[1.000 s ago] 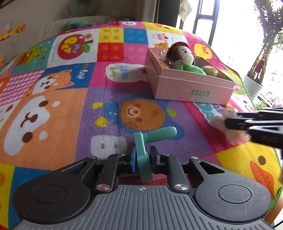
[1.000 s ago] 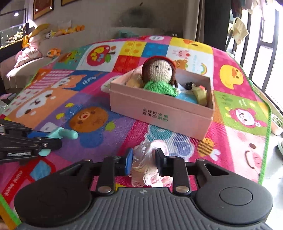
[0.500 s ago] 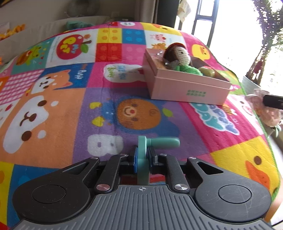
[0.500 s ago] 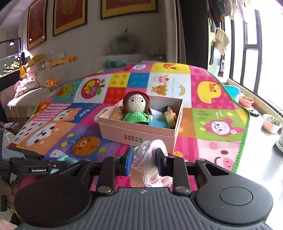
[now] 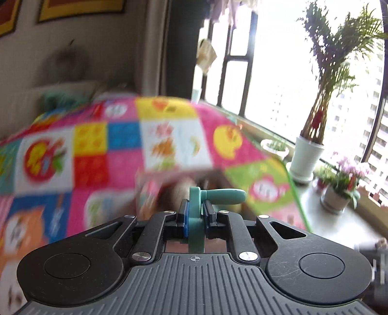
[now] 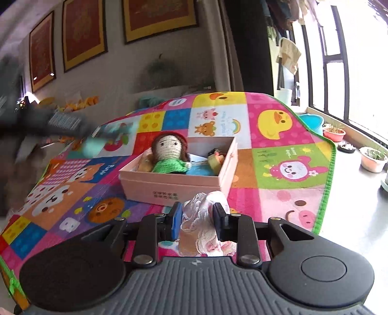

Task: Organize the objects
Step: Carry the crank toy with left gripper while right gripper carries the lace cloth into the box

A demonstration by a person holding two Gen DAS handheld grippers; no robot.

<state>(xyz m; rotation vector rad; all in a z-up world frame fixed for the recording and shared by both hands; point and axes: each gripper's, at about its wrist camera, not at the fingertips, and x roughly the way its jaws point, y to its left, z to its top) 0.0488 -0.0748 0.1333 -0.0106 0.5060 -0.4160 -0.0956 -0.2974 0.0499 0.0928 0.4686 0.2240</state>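
Since 0.5 s ago both grippers have risen off the patchwork cartoon play mat (image 6: 278, 169); the left view has swung up toward the window and is motion-blurred, and the pink cardboard box (image 6: 184, 186) now sits lower and nearer in the right view.

Left gripper (image 5: 195, 214): jaws closed almost fully on the flat disc base of a teal plastic toy with a rounded peg handle (image 5: 218, 196). Disc stands on edge between the pads; handle points right, level. Toy is held in the air above the mat, with blurred box contents directly behind it.

Right gripper (image 6: 197, 218): jaws partly closed around a bunched pale pink lace cloth (image 6: 206, 227), which spills below the pads. Cloth hangs just in front of the box's near wall.

Box is open-topped and lies on the mat. Inside: a crocheted doll with brown hair and green top (image 6: 171, 155) on the left, and small yellow and dark items on the right that are too small to identify. Open mat surrounds the box on all sides; the mat's green edge (image 6: 327, 184) borders bare grey floor (image 6: 351, 218) at right.

Beyond: potted plants (image 5: 312, 143) along the window, framed pictures (image 6: 157, 19) on the wall.
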